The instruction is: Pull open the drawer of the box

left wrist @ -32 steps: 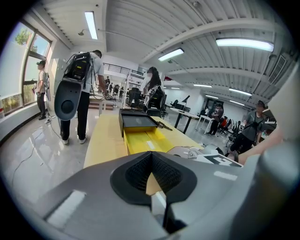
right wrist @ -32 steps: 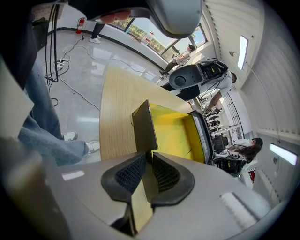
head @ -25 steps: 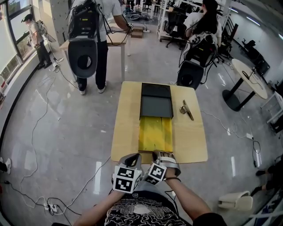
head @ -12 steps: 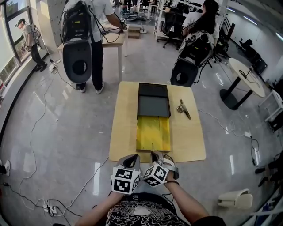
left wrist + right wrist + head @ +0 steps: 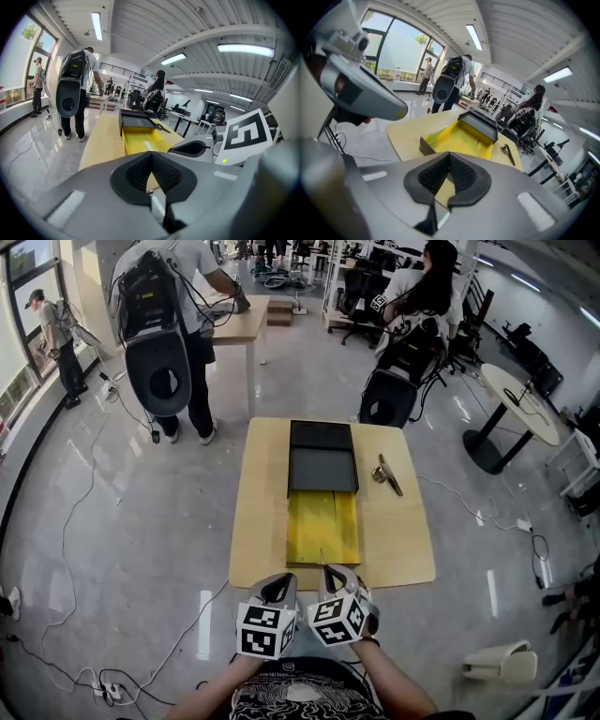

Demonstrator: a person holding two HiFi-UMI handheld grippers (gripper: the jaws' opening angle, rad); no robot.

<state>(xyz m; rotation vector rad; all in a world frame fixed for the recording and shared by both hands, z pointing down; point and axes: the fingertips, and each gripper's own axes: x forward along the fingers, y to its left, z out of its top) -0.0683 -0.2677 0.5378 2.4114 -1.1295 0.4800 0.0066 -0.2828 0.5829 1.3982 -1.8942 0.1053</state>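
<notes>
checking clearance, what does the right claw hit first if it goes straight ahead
The right claw would likely meet the front wall of the open yellow drawer first, though depth is unclear.

Left gripper (image 5: 277, 587): we hold it just off the near edge of the table (image 5: 261, 521), jaws together, empty | right gripper (image 5: 331, 576): close beside it, jaws closed, empty

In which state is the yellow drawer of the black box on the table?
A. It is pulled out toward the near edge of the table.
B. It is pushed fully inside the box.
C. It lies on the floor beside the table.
A: in the head view the yellow drawer sticks out of the black box along the table, and its open inside shows.
</notes>
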